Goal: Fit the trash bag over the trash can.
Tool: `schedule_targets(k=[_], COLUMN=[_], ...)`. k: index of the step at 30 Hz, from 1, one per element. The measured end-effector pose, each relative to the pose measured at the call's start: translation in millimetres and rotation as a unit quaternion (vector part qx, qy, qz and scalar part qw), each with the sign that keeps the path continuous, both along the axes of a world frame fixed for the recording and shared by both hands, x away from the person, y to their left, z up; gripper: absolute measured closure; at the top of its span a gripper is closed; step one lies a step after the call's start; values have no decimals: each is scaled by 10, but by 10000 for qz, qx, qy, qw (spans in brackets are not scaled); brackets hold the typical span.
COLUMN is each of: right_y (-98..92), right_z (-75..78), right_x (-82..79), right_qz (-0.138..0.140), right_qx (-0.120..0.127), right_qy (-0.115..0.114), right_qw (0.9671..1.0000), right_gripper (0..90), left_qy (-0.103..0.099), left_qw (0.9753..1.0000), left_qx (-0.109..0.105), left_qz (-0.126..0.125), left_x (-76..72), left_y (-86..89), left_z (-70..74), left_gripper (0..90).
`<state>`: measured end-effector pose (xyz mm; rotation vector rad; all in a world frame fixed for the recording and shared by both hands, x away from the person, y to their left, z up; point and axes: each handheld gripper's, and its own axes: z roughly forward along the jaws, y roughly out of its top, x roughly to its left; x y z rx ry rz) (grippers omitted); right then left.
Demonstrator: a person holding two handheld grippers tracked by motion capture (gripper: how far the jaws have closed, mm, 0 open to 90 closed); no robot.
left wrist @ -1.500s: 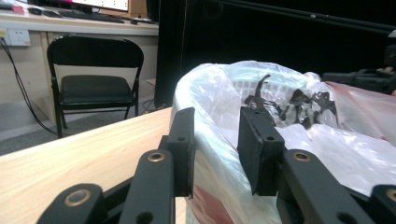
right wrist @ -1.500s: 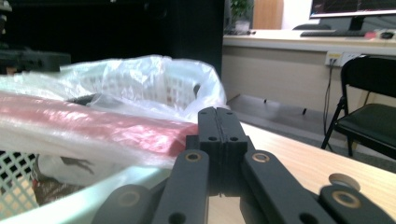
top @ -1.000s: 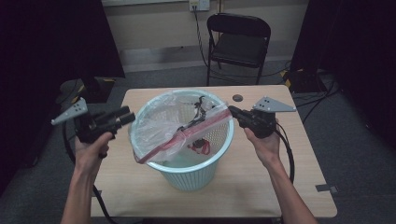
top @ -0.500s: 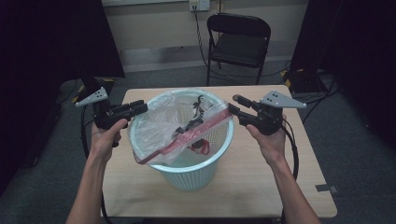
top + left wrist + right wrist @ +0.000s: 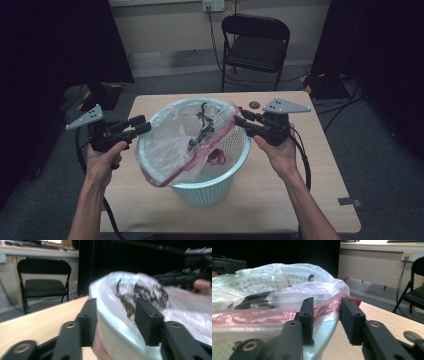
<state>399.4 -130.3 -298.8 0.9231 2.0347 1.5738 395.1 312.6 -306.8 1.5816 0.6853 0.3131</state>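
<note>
Both grippers, left (image 5: 142, 124) and right (image 5: 240, 117), had fingers spread astride the bag (image 5: 172, 140) at the basket (image 5: 230, 155) rim (mid-worktop); each should pinch film only.

Beyond the far edge of your table (image 5: 320, 200) stands a black folding chair (image 5: 256, 42), seat facing you. On the wall behind it, a socket (image 5: 209, 5) with a cable hanging down. A small dark round object (image 5: 255, 104) lies on the tabletop near the far right edge. Cables (image 5: 345, 97) trail across the grey floor, far right.
</note>
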Motion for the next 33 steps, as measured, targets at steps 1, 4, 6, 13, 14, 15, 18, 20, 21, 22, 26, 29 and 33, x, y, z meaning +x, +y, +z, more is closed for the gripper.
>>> schedule_targets(k=[1,4,6,13,14,15,18,20,21,22,26,29,33], right_y=[4,17,14,-40,-42,-45,-26,29,56,98,166,157,123], right_z=[7,25,18,40,54,66,143,186,199,214,208,185,203], right_x=[34,208,333,472,475,481,516,552,569,598,649,660,620], right_qz=[32,209,300,373,317,310,276,348,370,389,385,321,487], right_qx=[-56,-212,-217,-111,-60,-18,152,155,134,87,-140,-189,-205], right_qy=[-36,-115,-170,-164,-174,-170,-184,-185,-159,-114,82,247,316], right_qw=[10000,9995,9992,9991,9993,9994,9993,9991,9991,9991,9991,9990,9981], right_gripper=[679,710,730,601,581,567,521,511,506,506,498,519,633], left_qy=[32,135,229,171,168,172,156,102,112,99,111,222,190], left_qw=[10000,9998,9997,9997,9997,9997,9995,9995,9994,9995,9999,9996,9995], left_qx=[3,-66,17,32,32,52,111,192,177,139,-45,70,21], left_qz=[61,93,35,-196,-176,-162,-234,-243,-283,-250,-89,-155,-233], left_x=[50,216,307,239,226,206,127,92,88,94,208,310,258], left_y=[-8,-49,-104,-190,-189,-182,-142,-123,-111,-104,-113,-172,-198], left_z=[1,-14,-37,-52,-52,-48,-27,-11,-6,-6,-7,-35,-54], left_gripper=[498,474,481,657,653,653,652,655,658,641,513,525,642])
